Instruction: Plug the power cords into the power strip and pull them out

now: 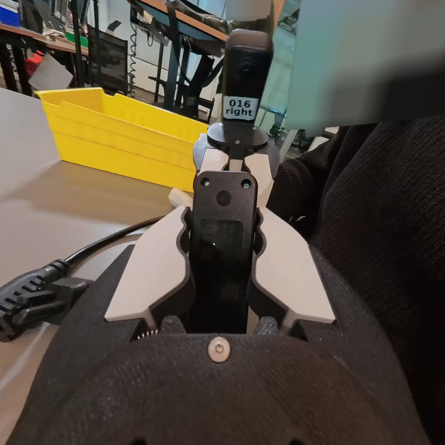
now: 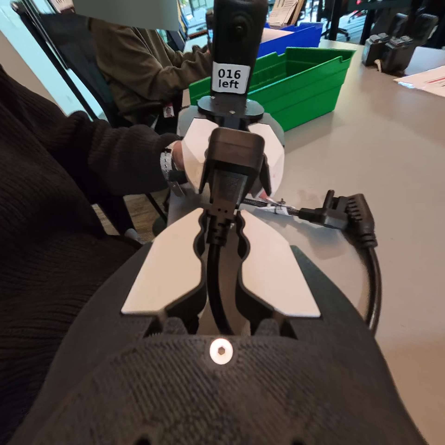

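Fingers of left hand-held gripper (image 1: pixel 220 231) clamp power strip (image 1: pixel 222 240); right hand-held gripper (image 2: pixel 220 228) pinches plug (image 2: pixel 220 224).

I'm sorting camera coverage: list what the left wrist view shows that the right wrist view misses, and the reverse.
Only the left wrist view: a yellow bin and the screwed back of the power strip, clamped by the left gripper.

Only the right wrist view: a green bin, a seated person, and the right gripper shut on a power cord.

Both: the table and a loose plug.
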The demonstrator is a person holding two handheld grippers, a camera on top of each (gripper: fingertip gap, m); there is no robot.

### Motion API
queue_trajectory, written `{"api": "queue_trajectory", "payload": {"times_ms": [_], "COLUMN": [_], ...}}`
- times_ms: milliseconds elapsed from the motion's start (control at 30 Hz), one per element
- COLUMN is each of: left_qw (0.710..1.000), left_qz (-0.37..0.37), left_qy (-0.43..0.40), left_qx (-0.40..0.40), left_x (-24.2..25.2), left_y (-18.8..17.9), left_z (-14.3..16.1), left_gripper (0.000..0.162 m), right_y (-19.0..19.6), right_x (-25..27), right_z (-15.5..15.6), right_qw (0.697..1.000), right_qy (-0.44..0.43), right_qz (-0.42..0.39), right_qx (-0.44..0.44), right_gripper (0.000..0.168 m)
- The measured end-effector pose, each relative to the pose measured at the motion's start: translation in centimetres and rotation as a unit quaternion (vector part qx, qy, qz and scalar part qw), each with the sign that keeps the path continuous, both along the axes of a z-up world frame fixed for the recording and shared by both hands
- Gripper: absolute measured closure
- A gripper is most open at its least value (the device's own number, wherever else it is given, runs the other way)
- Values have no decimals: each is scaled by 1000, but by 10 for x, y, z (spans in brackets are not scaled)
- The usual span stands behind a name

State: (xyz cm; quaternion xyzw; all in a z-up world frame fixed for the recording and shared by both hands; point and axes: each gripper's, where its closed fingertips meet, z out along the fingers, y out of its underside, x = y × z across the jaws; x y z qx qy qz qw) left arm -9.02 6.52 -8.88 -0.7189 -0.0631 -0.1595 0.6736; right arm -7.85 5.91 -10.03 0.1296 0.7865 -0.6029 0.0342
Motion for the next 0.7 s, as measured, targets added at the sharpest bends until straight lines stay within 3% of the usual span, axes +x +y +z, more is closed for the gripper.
{"api": "queue_trajectory", "payload": {"times_ms": [133,267,433,533,600,700], "left_qw": [1000,999,999,998,997,994], "left_qz": [15,17,16,15,21,21], "left_qy": [8,29,31,41,50,75], "left_qx": [-8,-25,-29,-40,-51,-72], "left_x": [-3,1,2,3,2,5], "left_y": [0,5,5,6,6,8], "left_z": [-4,-8,-7,-9,-11,-15], "left_gripper": [110,110,110,110,110,110], "right_y": [-1,-4,-1,1,-1,-8], "right_x": [-6,-10,-17,-19,-16,-3], "right_z": [-2,-7,-15,-19,-19,-21], "right_qw": [1000,999,998,997,997,997], "right_qy": [4,2,12,12,19,40], "right_qz": [-27,-44,-61,-63,-58,-31], "right_qx": [-9,0,29,39,41,59], "right_gripper": [141,113,110,99,109,140]}}
